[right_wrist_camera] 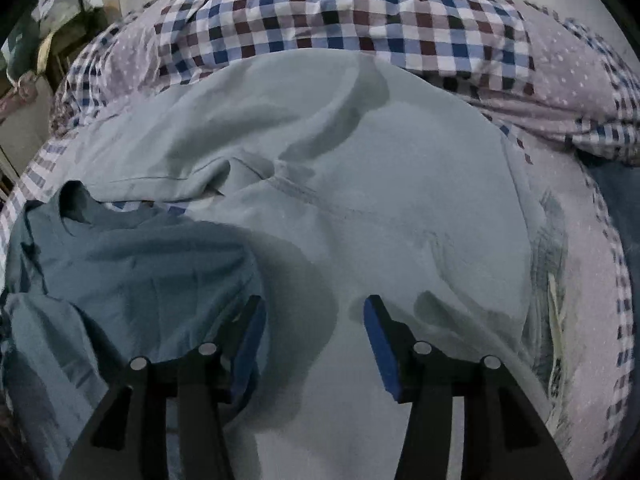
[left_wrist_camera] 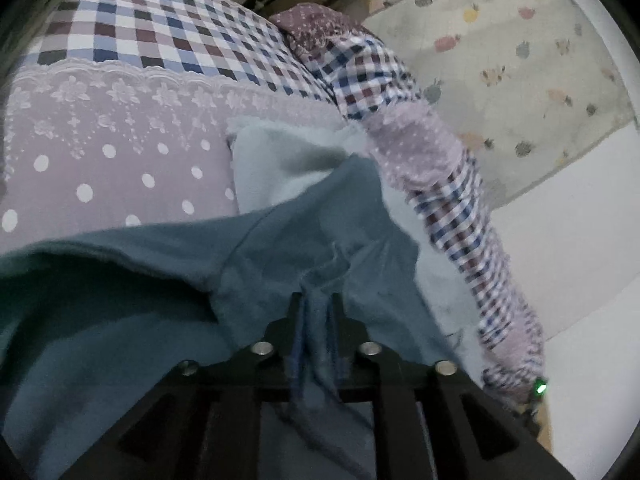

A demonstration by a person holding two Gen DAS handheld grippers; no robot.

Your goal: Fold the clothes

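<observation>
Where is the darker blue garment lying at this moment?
In the right wrist view, the darker blue garment lies at lower left on the pale blue garment, beside the open right gripper; the left gripper pinches it.

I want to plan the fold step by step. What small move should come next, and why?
Probably lower the right tool and close it on the pale garment: it is open and empty above it, while the left tool already pinches the teal cloth.

Bed [right_wrist_camera: 580, 240] dressed in a patchwork cover [left_wrist_camera: 120, 160] — checked squares, lilac polka dots, a lace band, pale blue garment [right_wrist_camera: 380, 200] spread flat across it, darker teal garment [right_wrist_camera: 132, 256] crumpled over its left part, patterned rug [left_wrist_camera: 520, 60] on the floor beside.
</observation>
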